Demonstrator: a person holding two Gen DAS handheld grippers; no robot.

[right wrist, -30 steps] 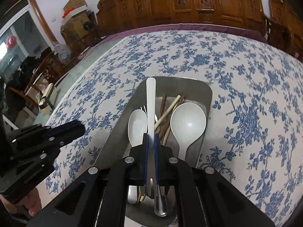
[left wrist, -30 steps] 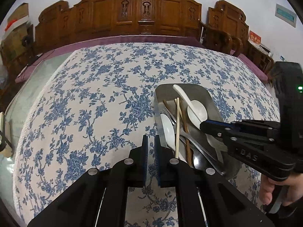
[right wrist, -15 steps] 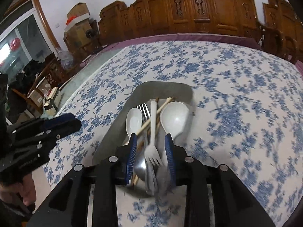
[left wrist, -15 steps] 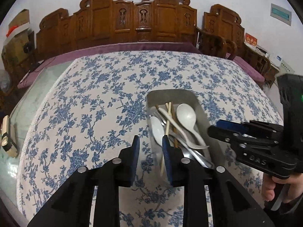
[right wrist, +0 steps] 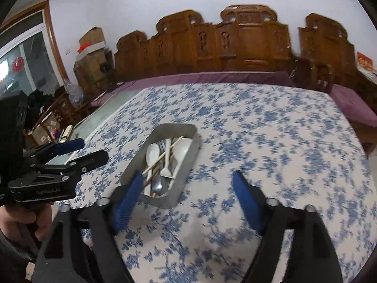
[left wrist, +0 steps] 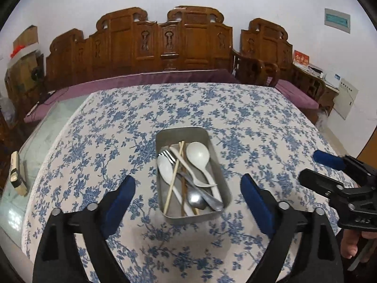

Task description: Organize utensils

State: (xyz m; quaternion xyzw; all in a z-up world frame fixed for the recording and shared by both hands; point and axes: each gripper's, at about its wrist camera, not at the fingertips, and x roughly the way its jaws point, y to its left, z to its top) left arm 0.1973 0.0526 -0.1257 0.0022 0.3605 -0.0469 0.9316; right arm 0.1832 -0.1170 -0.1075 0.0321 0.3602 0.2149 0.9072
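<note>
Steel tray [left wrist: 213, 149] is holding every spoon, fork and chopstick now, as the left gripper [left wrist: 188, 195] and right gripper [right wrist: 188, 200] are spreading wide, empty, pulling back from it — organizing looking done.

Both grippers have spread wide and drawn back from the tray [left wrist: 225, 184]. The right gripper [right wrist: 187, 198], clamped on a white spoon [left wrist: 188, 165] a second ago, has let it go; it now lies among the other utensils. The left gripper [left wrist: 188, 194] holds nothing.
</note>
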